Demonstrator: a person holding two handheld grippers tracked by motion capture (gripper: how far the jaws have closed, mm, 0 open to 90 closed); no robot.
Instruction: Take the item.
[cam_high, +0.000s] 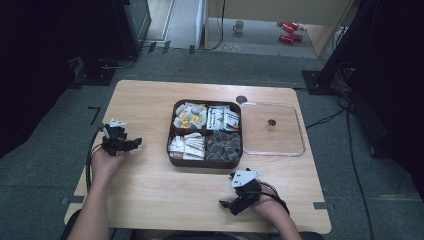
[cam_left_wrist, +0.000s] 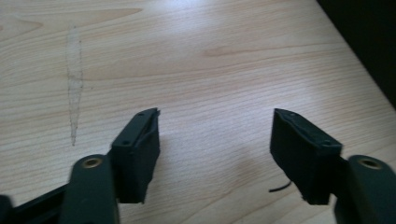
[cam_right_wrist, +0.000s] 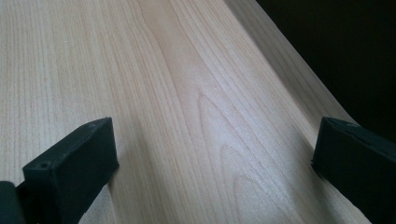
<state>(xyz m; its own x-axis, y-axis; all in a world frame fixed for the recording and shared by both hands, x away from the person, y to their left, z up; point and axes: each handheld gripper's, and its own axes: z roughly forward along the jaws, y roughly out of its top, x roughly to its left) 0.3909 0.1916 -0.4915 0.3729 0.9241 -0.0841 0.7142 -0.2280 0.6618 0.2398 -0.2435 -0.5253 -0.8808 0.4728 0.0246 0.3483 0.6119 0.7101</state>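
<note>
1. Progress: nothing is being held. The left gripper (cam_high: 131, 143) is resting with jaws spread at the table's (cam_high: 145, 190) left edge; the right gripper (cam_high: 228, 205), likewise spread, is sitting near the front edge.
2. Remaining: by my judgement, handling of the tray is still outstanding.
3. Containers: the brown four-compartment tray (cam_high: 205, 163) is sitting mid-table, holding yellow-white packets, white sachets and dark pieces. Its clear lid (cam_high: 300, 131) is lying just beside, right.

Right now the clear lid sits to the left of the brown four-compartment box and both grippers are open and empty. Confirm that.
Not quite: the clear lid lies to the right of the brown box, as the high view shows. The left gripper and right gripper are indeed open and empty.
</note>
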